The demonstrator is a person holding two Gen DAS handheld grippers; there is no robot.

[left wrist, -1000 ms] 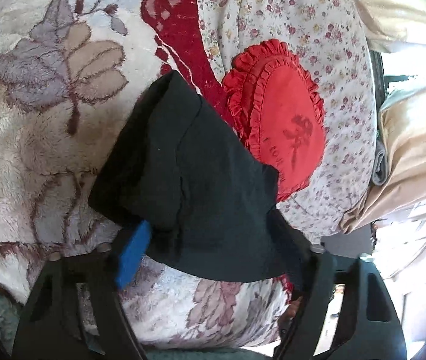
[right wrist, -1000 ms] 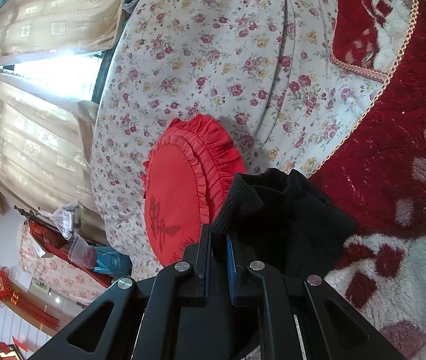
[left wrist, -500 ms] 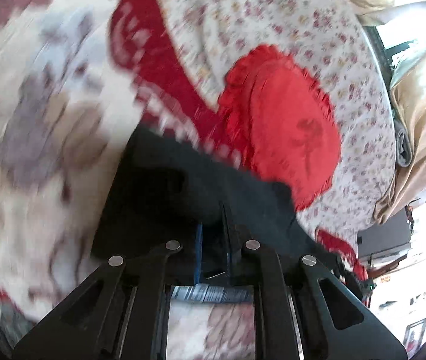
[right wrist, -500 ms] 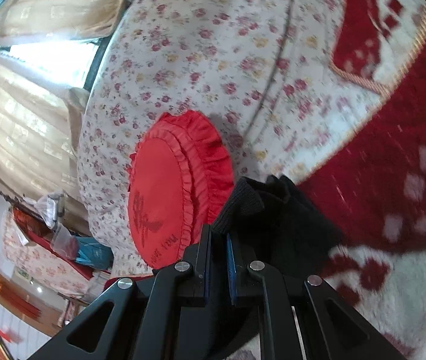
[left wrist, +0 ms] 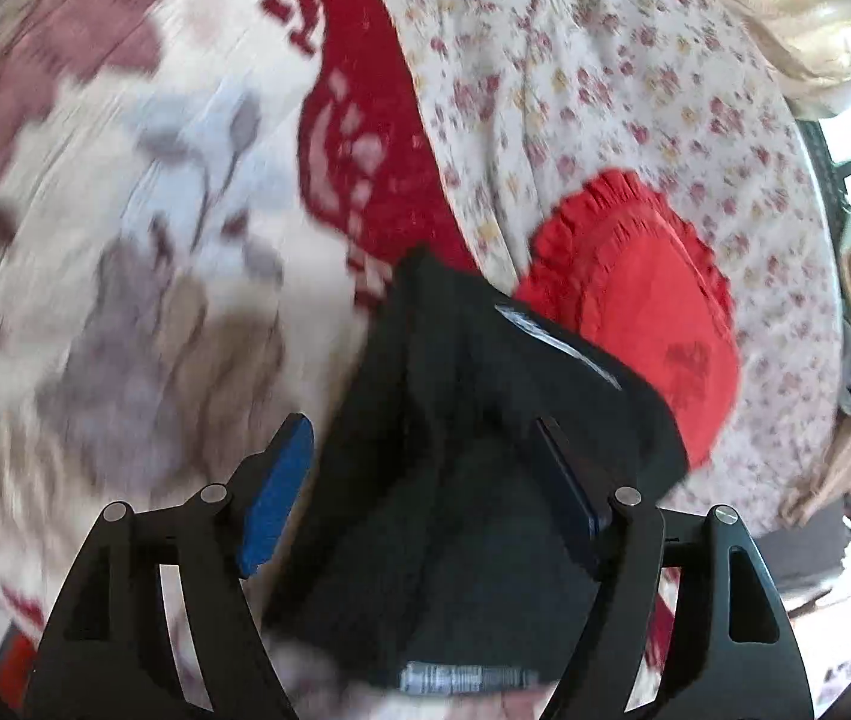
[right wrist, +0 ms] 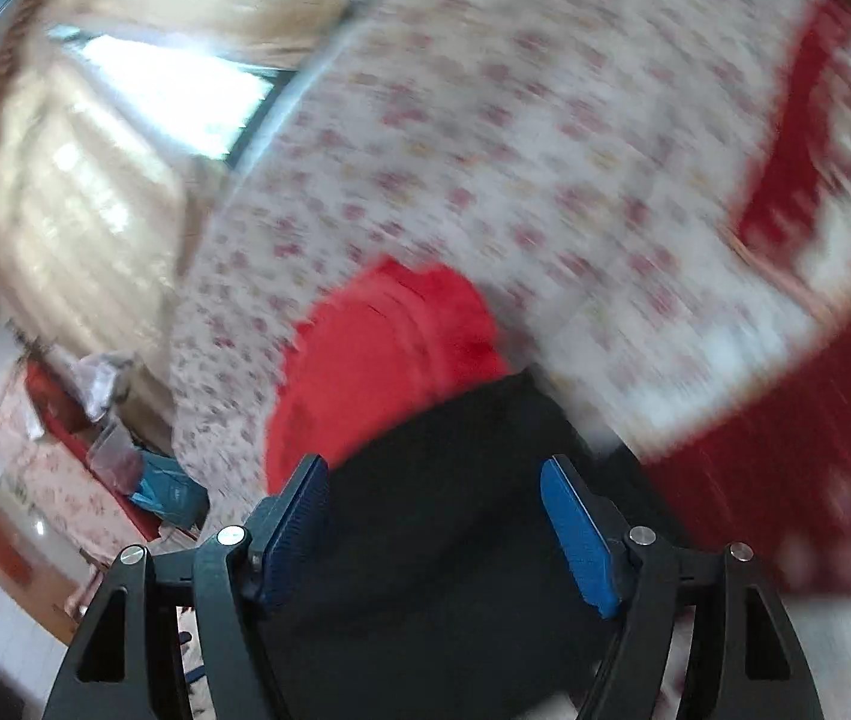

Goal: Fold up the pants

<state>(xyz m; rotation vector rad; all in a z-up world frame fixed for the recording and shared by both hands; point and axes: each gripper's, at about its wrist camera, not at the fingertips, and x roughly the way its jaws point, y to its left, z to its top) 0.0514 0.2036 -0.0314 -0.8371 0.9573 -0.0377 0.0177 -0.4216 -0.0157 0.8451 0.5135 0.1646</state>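
The left tool (left wrist: 425,480) stood released, its blue pads (left wrist: 275,504) spread wide with the black pants (left wrist: 461,480) lying between and under them; no pad pressed the cloth. The right tool (right wrist: 443,528) was likewise released, its two blue pads (right wrist: 581,540) well apart and the same dark bundle (right wrist: 437,540) spread below the gap. Both views were smeared by motion blur, so fine folds could not be made out.

The pants lay as a compact folded heap on the bed, resting on a fleecy blanket (left wrist: 143,252) printed with grey and brown leaves and a red band (left wrist: 365,138). A pale label strip showed on the upper edge of the heap in the left view. The far edge of the pants touched a red ruffled cushion (left wrist: 647,312), which in the right view (right wrist: 383,354) sat just beyond the heap. Behind the cushion rose a floral quilt (left wrist: 593,90), and farther out hung cream curtains (right wrist: 77,216) beside a bright window (right wrist: 173,96).
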